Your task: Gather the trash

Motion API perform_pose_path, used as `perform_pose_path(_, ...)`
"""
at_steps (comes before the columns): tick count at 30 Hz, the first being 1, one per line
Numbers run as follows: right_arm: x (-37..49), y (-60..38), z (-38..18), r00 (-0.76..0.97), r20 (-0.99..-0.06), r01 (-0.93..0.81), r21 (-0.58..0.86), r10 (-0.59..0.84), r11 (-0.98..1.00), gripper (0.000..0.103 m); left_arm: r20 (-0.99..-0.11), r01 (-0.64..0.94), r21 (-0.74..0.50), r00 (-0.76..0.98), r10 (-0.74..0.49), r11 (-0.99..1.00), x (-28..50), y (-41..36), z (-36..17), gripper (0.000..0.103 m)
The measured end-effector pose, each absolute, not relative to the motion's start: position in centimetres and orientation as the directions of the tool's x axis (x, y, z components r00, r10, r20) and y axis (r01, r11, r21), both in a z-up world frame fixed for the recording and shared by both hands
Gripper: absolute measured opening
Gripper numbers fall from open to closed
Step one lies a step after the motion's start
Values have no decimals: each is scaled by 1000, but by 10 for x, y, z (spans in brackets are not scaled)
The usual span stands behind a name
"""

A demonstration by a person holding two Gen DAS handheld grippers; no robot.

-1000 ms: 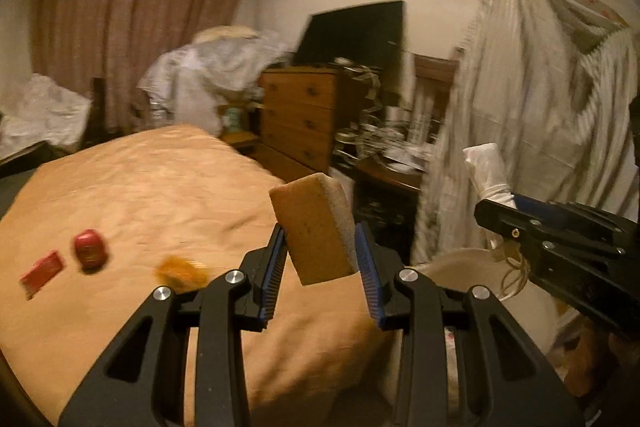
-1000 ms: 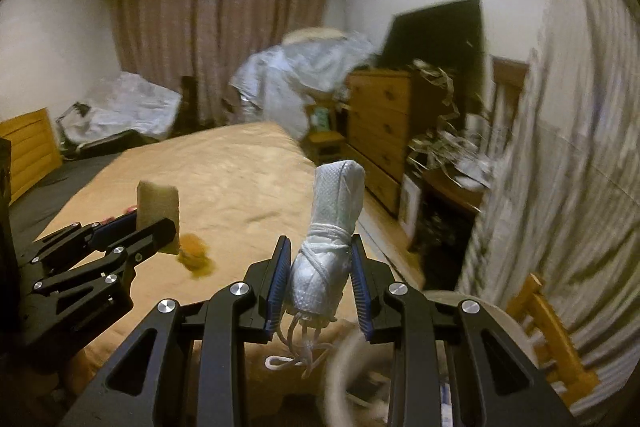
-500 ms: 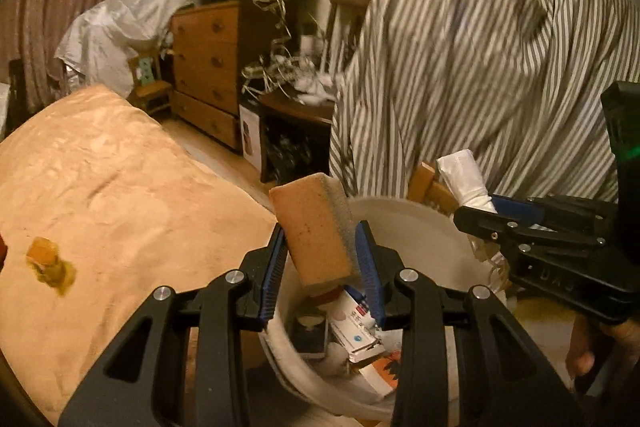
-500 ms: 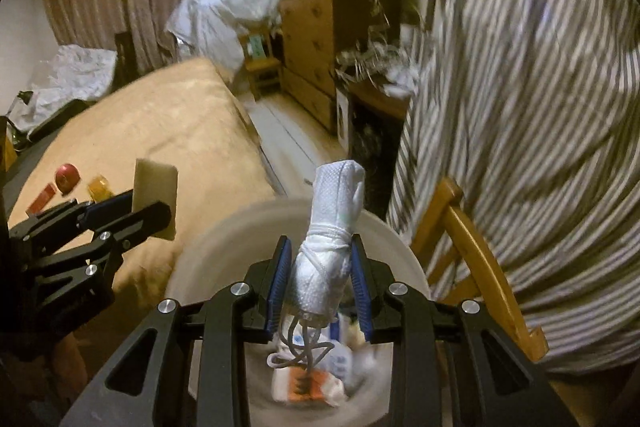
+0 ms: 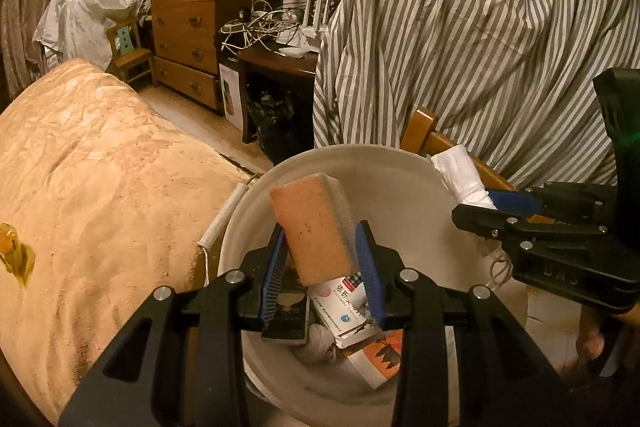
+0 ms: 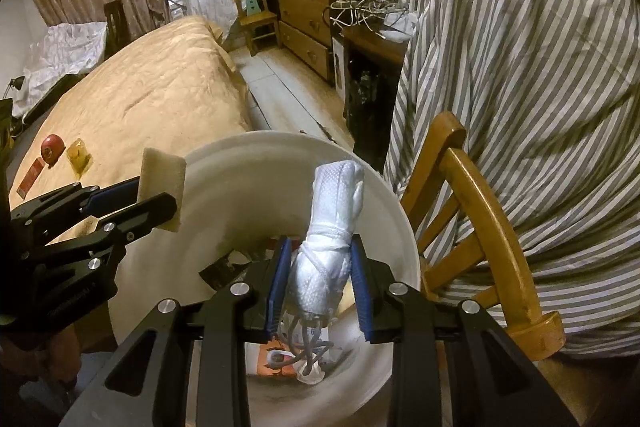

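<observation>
Both claws, pinching sponge [image 5: 316, 227] and white bundle [image 6: 332, 223], now hang over the bucket [image 5: 400, 163].

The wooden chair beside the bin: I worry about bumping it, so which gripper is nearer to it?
Right. The right gripper is over the bin's chair-side half, next to the wooden chair; the left gripper is at the bed-side rim.

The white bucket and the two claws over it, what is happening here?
A person is collecting trash. The left claw holds an orange sponge and the right claw a tied white bundle, both above the white bucket, which already contains boxes. More scraps lie on the bed.
</observation>
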State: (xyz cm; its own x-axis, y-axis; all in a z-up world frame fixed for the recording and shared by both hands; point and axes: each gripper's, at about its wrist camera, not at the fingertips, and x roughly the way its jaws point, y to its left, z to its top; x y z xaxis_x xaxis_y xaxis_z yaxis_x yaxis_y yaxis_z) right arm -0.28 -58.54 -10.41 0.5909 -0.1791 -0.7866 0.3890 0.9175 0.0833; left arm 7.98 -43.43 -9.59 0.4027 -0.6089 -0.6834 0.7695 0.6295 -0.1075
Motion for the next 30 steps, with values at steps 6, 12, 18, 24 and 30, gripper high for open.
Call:
perform_pose_path(6,-1,-580,-100,593,-784,391,84,-181,916,31,-685,767,-108,404,-607,632,81,-434,-96,34)
perform_pose_path(12,-5,-581,-97,606,-774,404,100,-184,909,60,-673,754,-99,430,-602,649,82,-433,-94,77)
perform_pose_path(18,-12,-580,-92,623,-757,417,109,-196,902,60,-677,740,-98,442,-589,666,87,-425,-95,77)
perform_pose_path(24,-16,-567,-83,657,-727,403,113,-201,908,66,-673,728,-90,459,-580,680,87,-413,-92,78)
perform_pose_path(30,-25,-515,-53,764,-599,346,66,-240,936,85,-627,693,-84,522,-578,716,84,-364,-72,87)
